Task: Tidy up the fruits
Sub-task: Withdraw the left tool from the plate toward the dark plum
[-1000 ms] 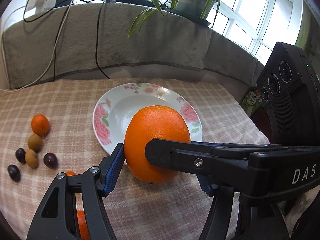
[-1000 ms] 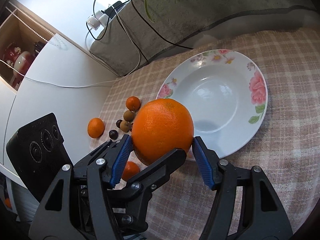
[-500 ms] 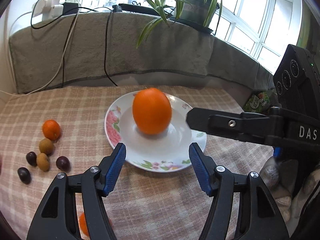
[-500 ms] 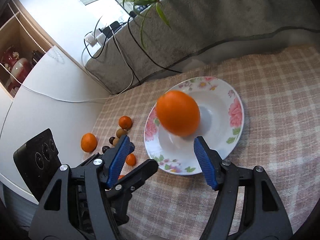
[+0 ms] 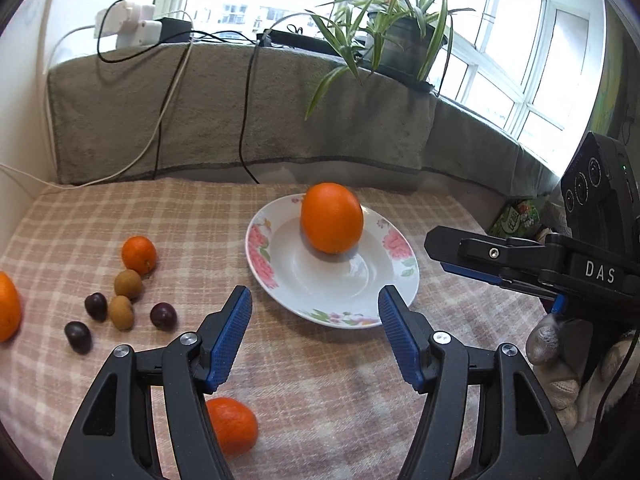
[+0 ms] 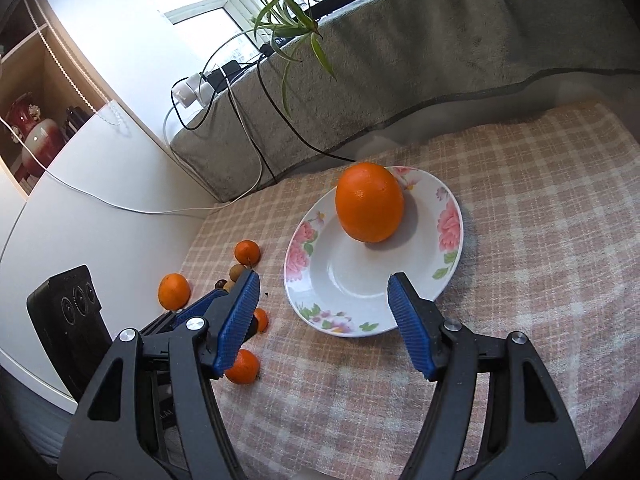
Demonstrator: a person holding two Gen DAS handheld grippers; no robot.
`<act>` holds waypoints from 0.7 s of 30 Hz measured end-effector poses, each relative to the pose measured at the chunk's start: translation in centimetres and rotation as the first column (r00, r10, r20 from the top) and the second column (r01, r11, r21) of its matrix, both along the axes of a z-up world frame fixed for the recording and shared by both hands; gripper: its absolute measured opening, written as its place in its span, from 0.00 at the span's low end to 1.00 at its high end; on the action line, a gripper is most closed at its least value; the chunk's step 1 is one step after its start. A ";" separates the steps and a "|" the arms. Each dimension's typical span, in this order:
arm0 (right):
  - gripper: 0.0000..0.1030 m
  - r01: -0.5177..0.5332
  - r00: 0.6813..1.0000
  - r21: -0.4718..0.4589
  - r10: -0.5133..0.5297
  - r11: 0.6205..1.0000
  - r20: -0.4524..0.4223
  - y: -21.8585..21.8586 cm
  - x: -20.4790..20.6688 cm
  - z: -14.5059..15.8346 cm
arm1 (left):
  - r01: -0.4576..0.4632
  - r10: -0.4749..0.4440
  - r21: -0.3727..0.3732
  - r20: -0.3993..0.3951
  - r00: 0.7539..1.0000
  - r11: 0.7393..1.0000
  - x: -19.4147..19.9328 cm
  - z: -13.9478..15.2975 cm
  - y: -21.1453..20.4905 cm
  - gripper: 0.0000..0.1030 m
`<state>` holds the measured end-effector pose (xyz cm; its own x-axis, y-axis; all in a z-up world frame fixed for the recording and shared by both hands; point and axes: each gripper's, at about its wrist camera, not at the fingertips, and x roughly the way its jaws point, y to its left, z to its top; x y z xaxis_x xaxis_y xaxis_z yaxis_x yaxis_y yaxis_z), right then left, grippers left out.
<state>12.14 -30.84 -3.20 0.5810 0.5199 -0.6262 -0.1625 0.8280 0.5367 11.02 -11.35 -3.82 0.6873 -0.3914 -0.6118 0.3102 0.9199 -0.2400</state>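
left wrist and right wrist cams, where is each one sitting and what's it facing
Left wrist: on the left gripper, facing plate and window; own open jaws, right gripper and gloved hand show.
Right wrist: on the right gripper, facing plate and shelf corner; own open jaws show.
Shared: large orange on plate.

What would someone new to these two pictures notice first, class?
Most striking is the big round orange sitting in the white floral-rimmed plate on the checked tablecloth. Left of the plate lies a cluster of small fruits: a small mandarin, brown longans and dark grapes. Both blue-padded tools, left tool and right tool, hang open before the plate.
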 end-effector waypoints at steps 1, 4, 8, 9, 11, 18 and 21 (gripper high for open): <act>0.68 -0.001 1.000 -0.005 0.001 1.000 0.005 0.1 -0.1 0.1 | -0.004 0.004 0.001 0.003 1.000 1.000 -0.2 0.1 0.2 0.64; 0.68 -0.012 1.000 -0.021 0.012 1.000 0.021 0.8 -0.5 0.5 | -0.019 0.019 0.003 0.021 1.000 1.000 -0.9 0.4 1.0 0.64; 0.68 -0.027 0.999 -0.047 0.029 0.999 0.037 1.7 -0.7 0.8 | -0.053 0.053 0.006 0.038 0.998 0.999 -1.9 0.8 2.8 0.64; 0.68 -0.033 0.999 -0.051 0.035 0.998 0.041 2.1 -0.7 0.9 | -0.060 0.059 0.009 0.040 0.997 0.998 -2.1 0.9 3.1 0.64; 0.68 -0.041 0.998 -0.057 0.044 0.998 0.047 2.6 -0.8 1.1 | -0.085 0.084 0.021 0.046 0.995 0.996 -2.6 0.9 4.2 0.66; 0.68 -0.092 0.994 -0.089 0.097 0.992 0.055 5.2 -0.6 1.0 | -0.194 0.192 0.044 0.043 0.980 0.980 -4.1 0.3 9.0 0.67; 0.68 -0.116 0.990 -0.107 0.123 0.987 0.063 6.4 -0.7 0.9 | -0.240 0.238 0.045 0.036 0.971 0.970 -4.6 -0.2 10.9 0.67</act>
